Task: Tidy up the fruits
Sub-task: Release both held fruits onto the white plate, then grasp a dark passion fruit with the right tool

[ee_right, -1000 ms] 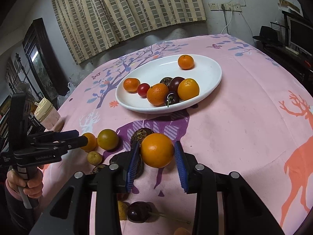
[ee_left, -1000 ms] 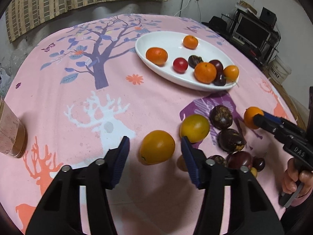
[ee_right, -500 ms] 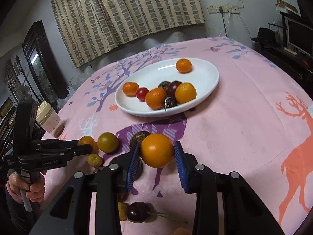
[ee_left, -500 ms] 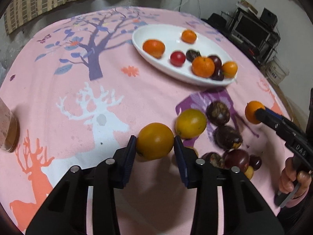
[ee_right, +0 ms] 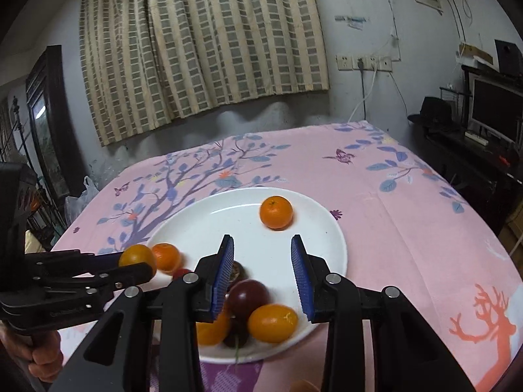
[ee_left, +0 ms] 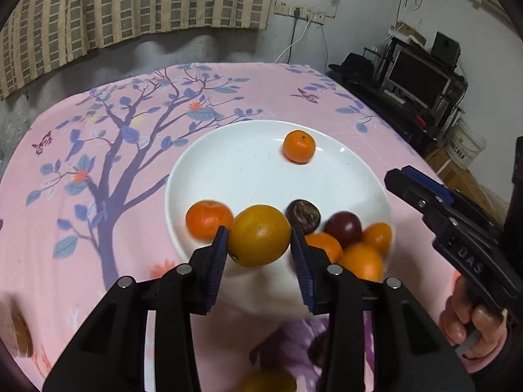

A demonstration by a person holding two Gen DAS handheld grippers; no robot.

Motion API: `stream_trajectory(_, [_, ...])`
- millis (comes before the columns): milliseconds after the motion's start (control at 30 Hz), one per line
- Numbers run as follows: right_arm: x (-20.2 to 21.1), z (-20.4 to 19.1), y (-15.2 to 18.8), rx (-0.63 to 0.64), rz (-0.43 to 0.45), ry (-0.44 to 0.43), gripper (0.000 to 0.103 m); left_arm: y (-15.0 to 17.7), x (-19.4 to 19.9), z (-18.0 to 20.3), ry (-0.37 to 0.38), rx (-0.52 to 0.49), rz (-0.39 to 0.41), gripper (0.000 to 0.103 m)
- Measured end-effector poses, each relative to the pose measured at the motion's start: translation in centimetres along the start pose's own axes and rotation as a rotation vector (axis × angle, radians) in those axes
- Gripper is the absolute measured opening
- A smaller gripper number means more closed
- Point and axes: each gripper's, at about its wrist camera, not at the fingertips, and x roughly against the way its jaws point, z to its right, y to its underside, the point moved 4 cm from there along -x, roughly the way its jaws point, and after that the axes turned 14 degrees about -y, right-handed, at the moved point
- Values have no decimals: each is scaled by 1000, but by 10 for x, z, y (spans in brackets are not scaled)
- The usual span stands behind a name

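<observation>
White oval plate [ee_left: 228, 170] on a pink printed tablecloth [ee_left: 81, 196], serving as the collecting dish for the fruit; both grippers are held over its near half. Left gripper [ee_left: 258, 248]: its blue pads pinch a yellow-orange fruit [ee_left: 258, 235] across its widest part, a hold that keeps a round body from rolling out; the fruit hangs above the near rim, seemingly clear of the dish, so release would drop it beside the pieces gathered there. Right gripper [ee_right: 263, 272]: fingers spread wide with nothing between them, poised above the plate's near side; beneath and in front of it lie a dark purple fruit [ee_right: 248, 295] and an orange fruit [ee_right: 273, 323], touching each other. Other contents: a tangerine [ee_left: 299, 147] alone on the far side; another tangerine [ee_left: 207, 219] at the left edge; a brown wrinkled fruit [ee_left: 304, 215] among the near cluster. Judgement: one placement is probably complete on the right and a second is pending on the left; the bare centre of the plate offers the safer landing spot, since the crowded near rim could shed a rolling fruit; further fruit shows blurred on the cloth below.
</observation>
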Motion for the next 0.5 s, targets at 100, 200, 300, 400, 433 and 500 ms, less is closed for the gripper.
stream_trajectory(100, [-7, 5, 1, 8, -13, 0, 36, -7, -18, 6, -33, -13, -25, 39])
stream_trajectory(200, [-2, 5, 0, -3, -14, -31, 39, -6, -14, 1, -42, 6, -27, 54])
stream_trajectory(300, [11, 0, -4, -1, 10, -51, 55, -1, 13, -12, -54, 71, 43, 98])
stream_trajectory(400, [22, -9, -4, 14, 18, -65, 67, 7, 38, -24, -83, 87, 86, 98])
stream_trajectory(433, [26, -14, -2, 17, 13, -78, 68, 12, 46, -27, -91, 87, 94, 98])
stream_trajectory(500, [31, -25, 1, 21, -9, -111, 68, 23, 58, -37, -125, 100, 109, 98])
